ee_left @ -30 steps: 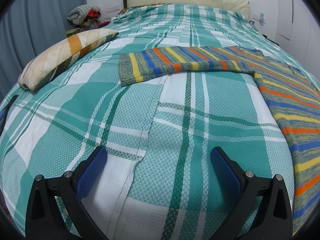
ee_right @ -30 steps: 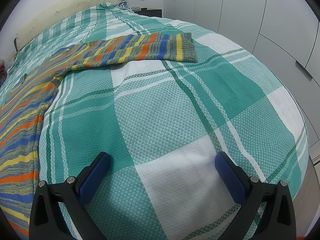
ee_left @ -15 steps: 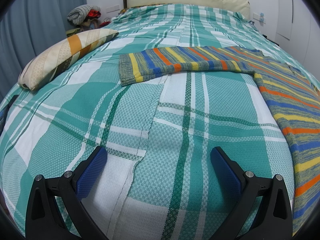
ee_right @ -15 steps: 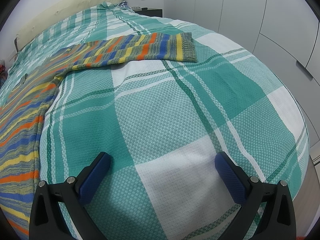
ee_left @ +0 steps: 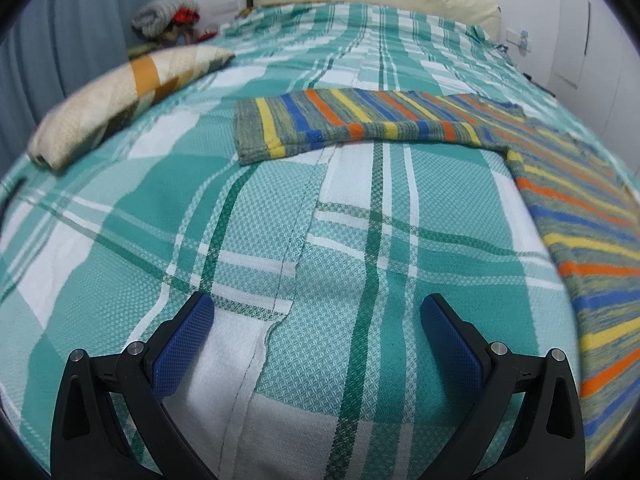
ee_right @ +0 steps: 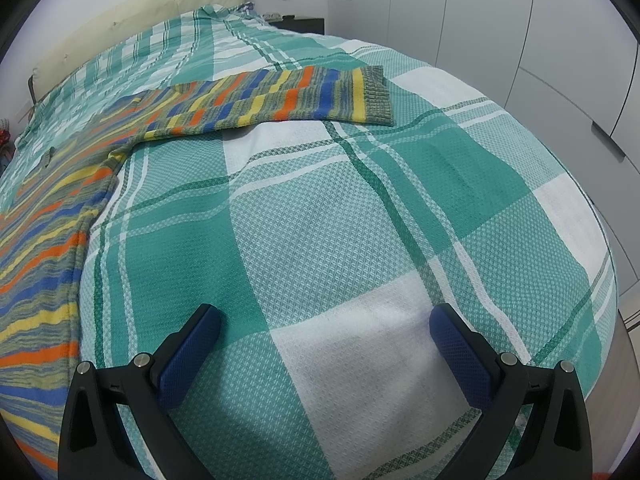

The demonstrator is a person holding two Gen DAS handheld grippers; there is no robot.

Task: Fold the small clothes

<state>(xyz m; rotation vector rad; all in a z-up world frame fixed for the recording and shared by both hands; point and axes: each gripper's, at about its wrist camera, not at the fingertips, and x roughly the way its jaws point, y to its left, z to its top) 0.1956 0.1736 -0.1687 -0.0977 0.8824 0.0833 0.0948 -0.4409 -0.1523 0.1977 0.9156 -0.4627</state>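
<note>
A striped knit sweater in grey, blue, orange and yellow lies flat on the bed. In the left wrist view its body (ee_left: 580,216) fills the right side and one sleeve (ee_left: 344,124) reaches left, ending in a grey cuff. In the right wrist view the body (ee_right: 44,236) lies at the left and the other sleeve (ee_right: 280,98) stretches right to its cuff. My left gripper (ee_left: 316,312) hovers open over bare bedspread, well short of the sleeve. My right gripper (ee_right: 324,320) is likewise open, with nothing between its blue pads.
The bed carries a teal and white plaid bedspread (ee_left: 280,240) with a seam down it. A cream and orange pillow (ee_left: 120,96) lies at the left edge, clothes (ee_left: 166,14) are piled behind it, and curtains hang beyond. White wardrobe doors (ee_right: 540,40) stand beside the bed's right edge.
Both views have shifted slightly forward toward the sleeves; the left view shows some motion blur. The sweater lies as before and both grippers remain open.
</note>
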